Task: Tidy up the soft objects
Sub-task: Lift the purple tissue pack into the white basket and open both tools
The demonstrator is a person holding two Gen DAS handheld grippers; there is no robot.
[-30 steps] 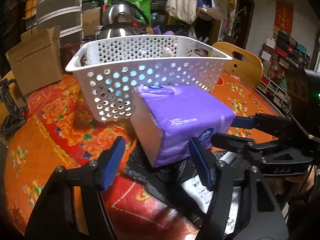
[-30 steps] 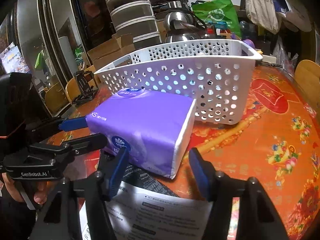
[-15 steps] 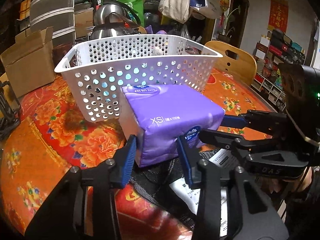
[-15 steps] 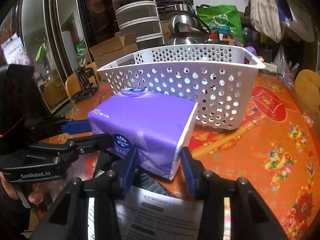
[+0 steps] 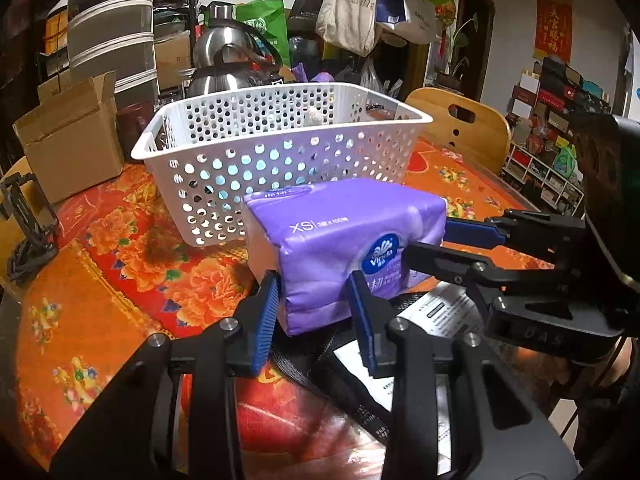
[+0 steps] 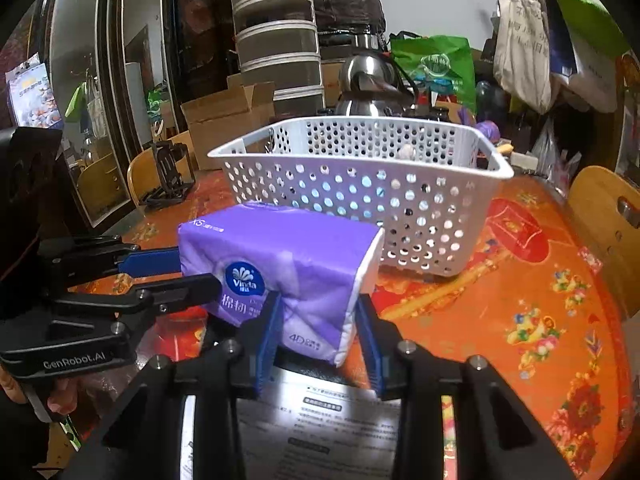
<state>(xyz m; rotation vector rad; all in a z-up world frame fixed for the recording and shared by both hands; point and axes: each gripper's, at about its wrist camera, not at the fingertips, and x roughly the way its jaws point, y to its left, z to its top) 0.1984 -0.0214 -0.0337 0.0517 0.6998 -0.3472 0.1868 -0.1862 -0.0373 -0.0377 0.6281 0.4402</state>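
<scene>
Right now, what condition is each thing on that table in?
Purple tissue pack: held at both ends, in front of the basket.
Left gripper: jaws shut on the pack.
Right gripper: jaws shut on the pack.
White basket: upright, open-topped.
Cardboard box: flaps open.

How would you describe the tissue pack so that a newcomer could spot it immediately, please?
On the orange floral tablecloth, look just in front of the white perforated basket. The tissue pack is the soft purple block gripped by both tongs, the only purple wrapper, with a round blue logo.
</scene>
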